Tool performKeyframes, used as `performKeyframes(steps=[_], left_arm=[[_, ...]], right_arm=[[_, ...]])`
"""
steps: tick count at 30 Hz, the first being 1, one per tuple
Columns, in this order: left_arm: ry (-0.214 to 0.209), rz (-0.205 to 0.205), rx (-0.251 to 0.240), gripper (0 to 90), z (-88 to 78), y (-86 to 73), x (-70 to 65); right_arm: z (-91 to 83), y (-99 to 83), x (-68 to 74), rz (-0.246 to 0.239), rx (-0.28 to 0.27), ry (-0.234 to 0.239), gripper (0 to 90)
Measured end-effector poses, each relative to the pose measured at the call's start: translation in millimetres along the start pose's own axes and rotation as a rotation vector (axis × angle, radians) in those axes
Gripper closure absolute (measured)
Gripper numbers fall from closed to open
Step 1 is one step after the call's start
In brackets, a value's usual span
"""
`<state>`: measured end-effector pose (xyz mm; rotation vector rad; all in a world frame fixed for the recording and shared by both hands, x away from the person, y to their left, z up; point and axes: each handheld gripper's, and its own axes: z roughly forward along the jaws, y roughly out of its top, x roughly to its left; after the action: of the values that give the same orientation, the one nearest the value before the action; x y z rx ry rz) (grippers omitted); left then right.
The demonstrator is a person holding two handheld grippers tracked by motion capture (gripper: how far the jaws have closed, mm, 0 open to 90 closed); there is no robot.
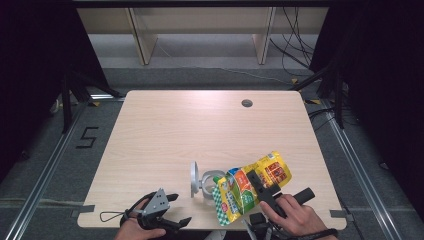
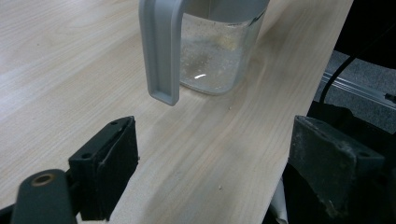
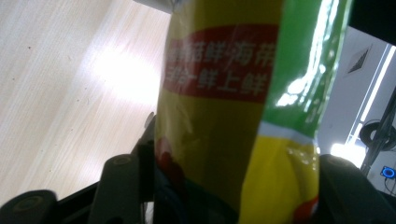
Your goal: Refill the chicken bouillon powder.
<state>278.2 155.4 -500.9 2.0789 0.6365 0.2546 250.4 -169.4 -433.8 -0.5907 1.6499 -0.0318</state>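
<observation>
The right gripper (image 1: 260, 186) is clamped on the yellow snack bag (image 1: 250, 186), tilted over the clear jug (image 1: 207, 184). The left gripper (image 1: 172, 210), jaws apart, sits just left of the jug.

Light wooden table (image 1: 165, 135), a round grommet hole (image 1: 246, 103) near its far edge. Grey carpeted floor (image 1: 45, 165) with metal rails (image 1: 42, 175) on both sides (a black "5" (image 1: 87, 137) taped left). Pale wooden shelving legs (image 1: 142, 42) behind; cables (image 1: 295, 45) trail at right. Dark curtains (image 1: 30, 75) flank the scene.
</observation>
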Motion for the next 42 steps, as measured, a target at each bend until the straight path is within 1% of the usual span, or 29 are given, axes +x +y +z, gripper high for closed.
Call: performKeyframes(steps=[1, 3, 5, 6, 8, 9, 11, 12, 13, 14, 17, 18, 19, 20, 23, 25, 26, 27, 28, 30, 31, 32, 34, 35, 36, 37, 39, 41, 42], left_arm=[[0.0, -0.002, 0.0, 15.2, -0.1, 0.0, -0.1], [0.014, -0.004, -0.012, 15.2, 0.7, -0.3, -0.7], [0.012, -0.003, 0.0, 15.2, -0.6, 0.3, -0.4], [0.011, -0.006, -0.013, 15.2, 0.4, -0.2, -0.5], [0.01, -0.003, -0.01, 15.2, 0.3, -0.3, -0.5], [0.002, -0.001, 0.003, 15.2, -0.4, 0.1, 0.0], [0.006, -0.001, 0.004, 15.2, -0.2, 0.2, -0.1], [0.005, 0.0, 0.005, 15.2, -0.3, 0.3, -0.1], [0.005, -0.022, 0.005, 15.2, 0.0, -0.2, -1.5], [0.0, -0.032, 0.002, 15.2, 0.3, -0.4, -2.2], [0.004, -0.027, 0.007, 15.2, 0.0, -0.4, -1.7], [0.002, -0.018, 0.003, 15.2, -0.1, -0.4, -1.1], [0.002, 0.005, 0.006, 15.2, -0.4, 0.2, 0.2], [0.004, 0.0, 0.0, 15.2, -0.2, -0.1, -0.1], [0.012, -0.001, -0.009, 15.3, 0.0, -0.3, -0.5], [0.012, 0.0, -0.009, 15.2, 0.0, -0.3, -0.4], [0.013, -0.026, -0.011, 15.2, 0.4, -0.9, -1.8], [0.012, -0.013, -0.01, 15.2, 0.1, -0.7, -1.3], [0.014, -0.026, -0.008, 15.2, 0.2, -1.1, -2.1], [0.019, -0.015, 0.0, 15.2, -0.3, -1.1, -1.1], [0.011, -0.032, -0.014, 15.2, 0.0, -1.1, -2.1], [0.016, -0.03, 0.002, 15.3, -1.2, -0.6, -1.6], [0.012, -0.039, -0.008, 15.3, 0.1, -0.8, -2.3], [0.006, -0.009, 0.007, 15.3, -0.8, -0.3, 0.1], [0.014, 0.0, -0.009, 15.3, -0.1, -0.3, -0.2], [0.004, -0.016, -0.005, 15.3, -0.7, -0.2, -0.9], [0.012, -0.013, 0.017, 15.4, -1.9, -0.2, -0.1], [0.01, -0.021, 0.014, 15.3, -1.9, -0.5, 0.0], [0.009, -0.027, 0.009, 15.4, -1.8, -0.5, -0.4]], right_arm=[[0.3, -0.2, 1.0, 0.011, 0.002, 0.005, 50.0], [0.9, -0.5, 0.1, -0.012, -0.002, 0.0, 50.4], [1.0, -0.7, -0.5, -0.024, 0.013, 0.033, 50.9], [2.4, -2.1, -4.5, -0.085, -0.009, 0.027, 51.0], [2.0, -2.9, -4.8, -0.079, -0.011, 0.03, 51.3], [1.0, -2.7, -3.6, -0.054, -0.004, 0.031, 51.3], [0.2, -3.0, -4.8, -0.063, -0.004, 0.031, 51.4], [0.7, -3.7, -7.1, -0.095, -0.017, 0.023, 51.4], [0.0, -3.5, -7.6, -0.104, -0.014, 0.028, 51.5], [-0.4, -3.0, -7.9, -0.113, -0.013, 0.03, 51.5], [-0.3, -2.6, -7.3, -0.117, -0.012, 0.027, 51.6], [0.1, -2.3, -6.8, -0.114, -0.013, 0.03, 51.6], [1.1, -2.1, -7.8, -0.132, -0.026, 0.028, 51.7], [0.6, -1.9, -6.3, -0.113, -0.019, 0.031, 51.7], [0.5, -2.8, -6.6, -0.112, -0.016, 0.035, 51.9], [0.3, -3.0, -8.1, -0.119, -0.018, 0.038, 51.9], [0.3, -2.7, -9.0, -0.128, -0.02, 0.039, 51.9], [0.4, -2.4, -10.0, -0.139, -0.02, 0.039, 51.9], [0.6, -2.2, -10.7, -0.144, -0.023, 0.036, 52.0], [1.0, -2.1, -11.4, -0.148, -0.024, 0.038, 52.0], [1.3, -2.1, -12.1, -0.151, -0.026, 0.042, 52.0], [1.7, -2.3, -12.7, -0.151, -0.029, 0.045, 52.1], [2.4, -2.7, -13.9, -0.152, -0.035, 0.047, 52.2], [2.8, -2.9, -14.7, -0.157, -0.038, 0.05, 52.2], [3.1, -3.1, -15.2, -0.158, -0.04, 0.051, 52.3], [3.4, -3.2, -15.7, -0.16, -0.04, 0.052, 52.3], [3.8, -3.0, -17.1, -0.168, -0.04, 0.055, 52.4], [3.6, -3.1, -18.7, -0.181, -0.041, 0.055, 52.6], [3.9, -2.9, -18.0, -0.172, -0.045, 0.053, 52.9]])
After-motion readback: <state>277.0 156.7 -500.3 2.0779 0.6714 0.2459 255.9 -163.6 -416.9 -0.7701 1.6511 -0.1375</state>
